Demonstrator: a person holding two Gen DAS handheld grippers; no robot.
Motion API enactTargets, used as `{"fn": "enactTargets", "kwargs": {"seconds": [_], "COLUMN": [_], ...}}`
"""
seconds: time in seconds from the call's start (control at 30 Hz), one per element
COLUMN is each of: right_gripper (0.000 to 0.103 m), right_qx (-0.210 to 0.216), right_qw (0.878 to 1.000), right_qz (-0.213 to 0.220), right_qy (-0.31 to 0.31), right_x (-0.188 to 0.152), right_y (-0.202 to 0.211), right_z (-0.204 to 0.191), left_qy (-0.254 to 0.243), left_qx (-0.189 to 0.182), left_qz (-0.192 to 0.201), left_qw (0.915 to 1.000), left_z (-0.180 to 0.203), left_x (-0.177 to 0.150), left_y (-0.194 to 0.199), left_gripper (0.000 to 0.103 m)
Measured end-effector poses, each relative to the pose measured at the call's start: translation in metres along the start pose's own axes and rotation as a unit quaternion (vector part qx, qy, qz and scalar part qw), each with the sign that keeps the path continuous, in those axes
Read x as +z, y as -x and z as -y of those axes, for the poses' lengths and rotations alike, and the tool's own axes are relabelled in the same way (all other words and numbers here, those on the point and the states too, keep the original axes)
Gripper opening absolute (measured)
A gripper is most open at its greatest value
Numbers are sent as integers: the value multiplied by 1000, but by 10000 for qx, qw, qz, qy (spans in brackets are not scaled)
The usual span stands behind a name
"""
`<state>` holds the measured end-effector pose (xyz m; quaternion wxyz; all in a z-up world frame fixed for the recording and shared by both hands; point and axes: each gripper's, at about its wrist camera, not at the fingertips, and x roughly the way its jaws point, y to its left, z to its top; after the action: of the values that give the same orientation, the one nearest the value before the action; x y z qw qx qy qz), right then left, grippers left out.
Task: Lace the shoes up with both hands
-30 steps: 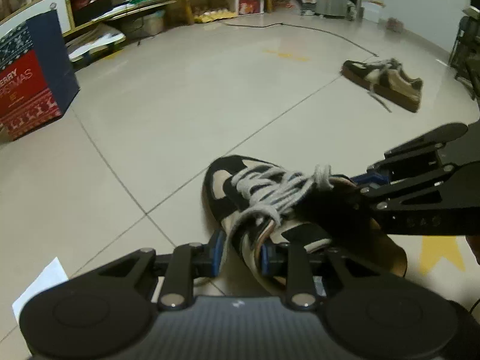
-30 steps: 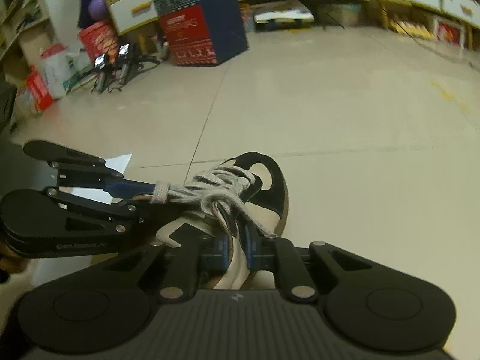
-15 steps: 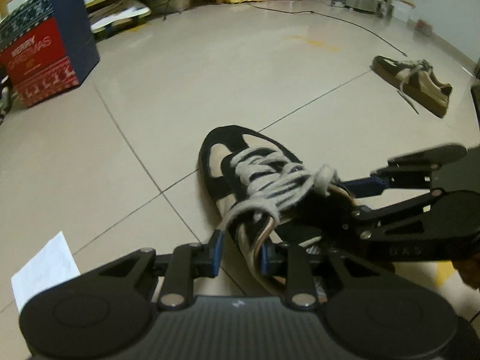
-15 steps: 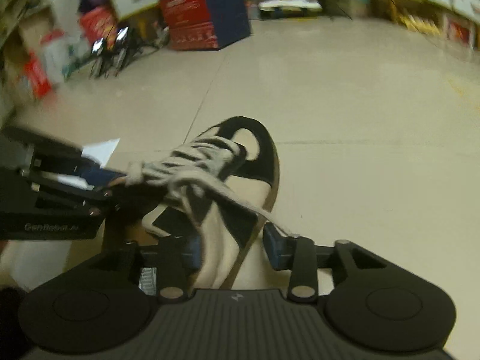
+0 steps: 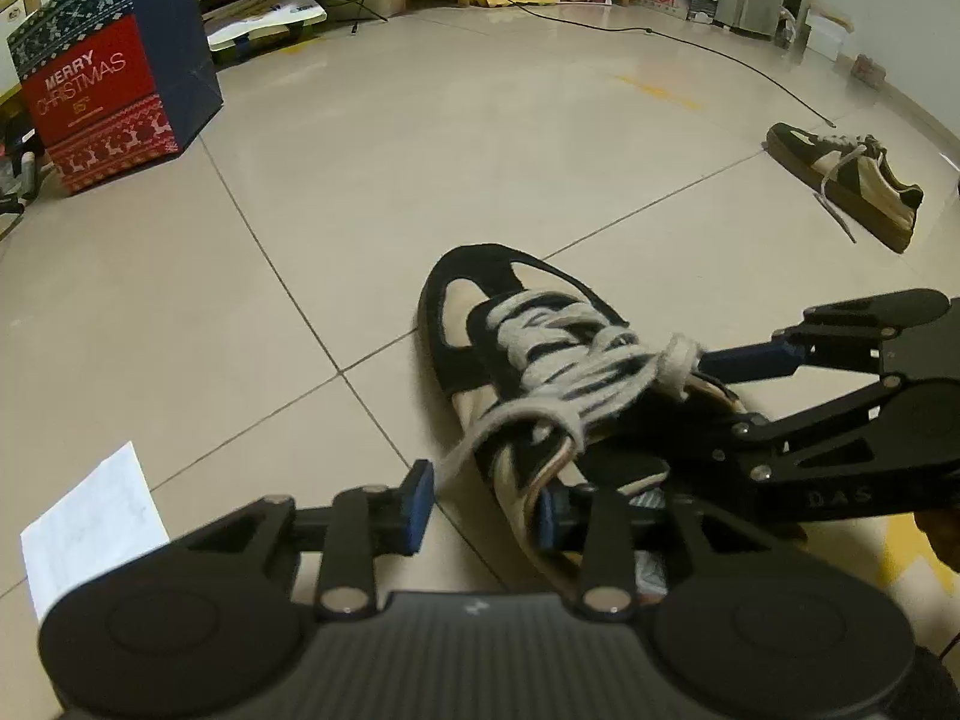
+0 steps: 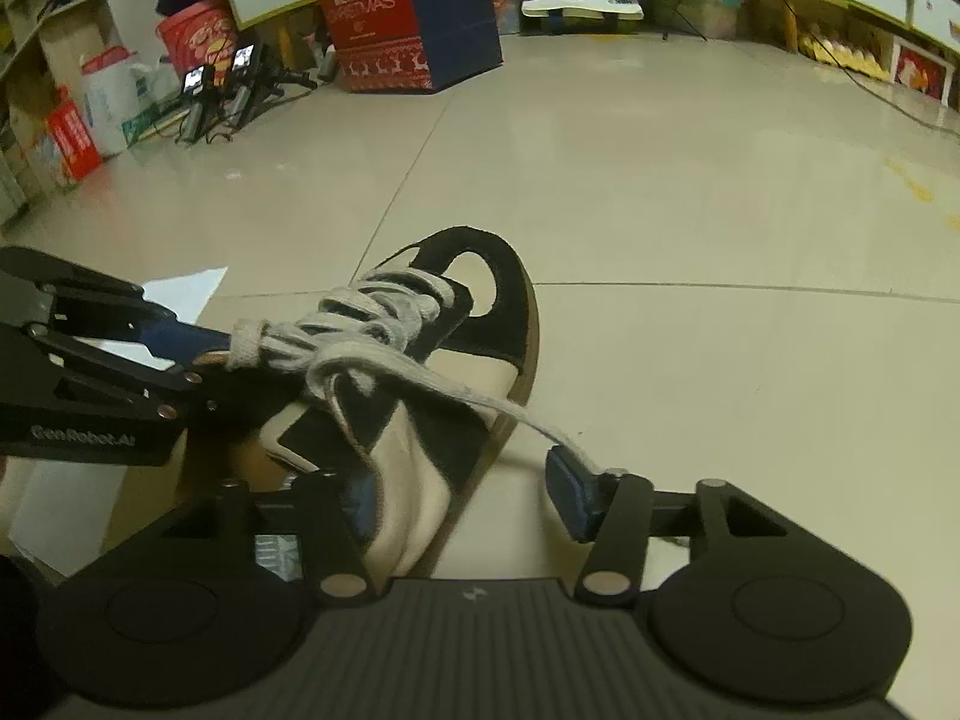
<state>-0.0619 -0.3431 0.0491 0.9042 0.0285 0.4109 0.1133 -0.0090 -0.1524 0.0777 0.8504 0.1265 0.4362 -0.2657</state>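
Both tools are opening. The left tool (image 5: pixel 483 504) and right tool (image 6: pixel 462 495) sit at the sneaker's (image 5: pixel 540 378) heel; the lace (image 6: pixel 456 390) maybe touches the right pad.

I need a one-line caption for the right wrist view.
Right tongs opening astride a black-and-cream shoe, grey lace end draped toward one pad.

Shoe (image 5: pixel 510 360) black-and-cream; laces (image 5: pixel 576 354) grey.

right gripper (image 6: pixel 465 495) opening | lace (image 6: pixel 480 399) seemingly touching pad | shoe (image 6: pixel 432 414) between
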Motion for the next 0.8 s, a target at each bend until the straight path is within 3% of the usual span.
{"fn": "enactTargets", "kwargs": {"seconds": [0.43, 0.57, 0.8], "right_gripper": [56, 56, 55], "right_qx": [-165, 90, 91], "right_qw": [9992, 9996, 9993], "right_qz": [-38, -157, -104], "right_qy": [365, -237, -338], "right_x": [13, 15, 11], "right_y": [-1, -7, -7], "right_z": [3, 17, 15], "left_qy": [68, 142, 119], "left_qx": [-186, -164, -139], "left_qz": [-61, -85, -124], "left_qw": [9998, 9997, 9998], "left_z": [3, 1, 1], "left_x": [4, 6, 8], "left_y": [-5, -7, -9], "left_gripper": [46, 47, 48]}}
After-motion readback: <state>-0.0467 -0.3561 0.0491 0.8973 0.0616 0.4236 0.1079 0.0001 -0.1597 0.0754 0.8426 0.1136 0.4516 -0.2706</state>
